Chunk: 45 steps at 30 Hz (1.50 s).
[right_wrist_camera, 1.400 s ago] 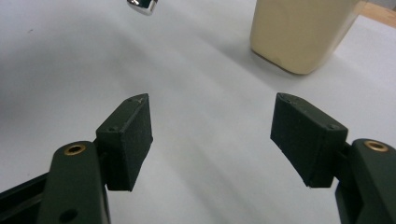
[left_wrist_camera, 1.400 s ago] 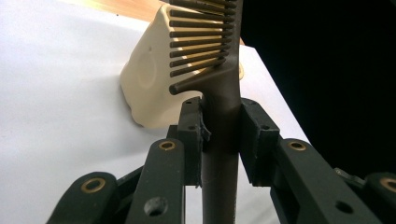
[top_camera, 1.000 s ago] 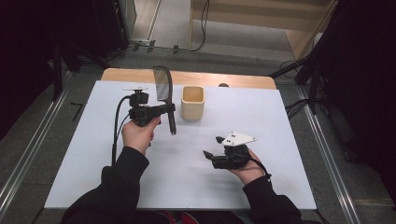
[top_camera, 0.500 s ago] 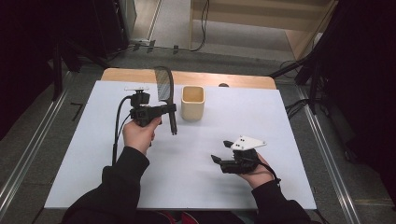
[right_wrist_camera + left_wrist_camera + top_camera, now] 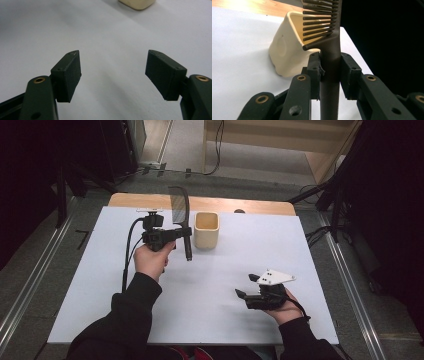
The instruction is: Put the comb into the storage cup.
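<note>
Your left gripper point(image 5: 186, 234) stays clamped on the dark plastic comb point(image 5: 181, 215) (handle down, teeth up), left of centre in the high view, just beside the cream square cup point(image 5: 206, 230). Your right gripper point(image 5: 245, 287), jaws spread and empty, has drifted toward the lower right over the white table point(image 5: 90, 285).

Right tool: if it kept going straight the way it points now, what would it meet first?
Probably bare table: the right tool stands open and empty over the white surface. The cream cup lies farther on, slightly right of its line; whether it would reach it is unclear.
</note>
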### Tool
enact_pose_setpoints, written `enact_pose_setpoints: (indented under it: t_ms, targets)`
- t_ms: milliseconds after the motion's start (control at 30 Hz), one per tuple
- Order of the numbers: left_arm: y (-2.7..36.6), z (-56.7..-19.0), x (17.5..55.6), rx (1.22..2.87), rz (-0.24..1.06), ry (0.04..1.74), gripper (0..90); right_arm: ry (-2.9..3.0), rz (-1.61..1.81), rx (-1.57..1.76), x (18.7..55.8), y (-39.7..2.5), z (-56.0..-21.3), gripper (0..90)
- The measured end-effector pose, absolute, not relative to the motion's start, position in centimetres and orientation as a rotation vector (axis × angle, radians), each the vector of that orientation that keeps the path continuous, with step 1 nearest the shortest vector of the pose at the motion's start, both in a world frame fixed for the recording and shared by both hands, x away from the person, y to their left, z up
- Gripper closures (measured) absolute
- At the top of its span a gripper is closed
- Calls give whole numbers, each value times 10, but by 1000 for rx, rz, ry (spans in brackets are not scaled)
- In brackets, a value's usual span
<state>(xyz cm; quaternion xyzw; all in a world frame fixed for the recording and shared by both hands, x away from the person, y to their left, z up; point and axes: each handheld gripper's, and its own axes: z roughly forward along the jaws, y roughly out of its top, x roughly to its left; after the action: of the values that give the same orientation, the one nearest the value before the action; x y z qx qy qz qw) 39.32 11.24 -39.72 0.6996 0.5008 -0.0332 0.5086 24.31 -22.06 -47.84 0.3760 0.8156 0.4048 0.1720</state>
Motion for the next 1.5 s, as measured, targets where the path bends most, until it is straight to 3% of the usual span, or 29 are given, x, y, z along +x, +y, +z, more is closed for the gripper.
enact_pose_setpoints:
  t_ms: [1500]
  targets:
    - [85,-368,429,1690,-51,1124,726,2339,1137,1075,239,-234,-483,267]
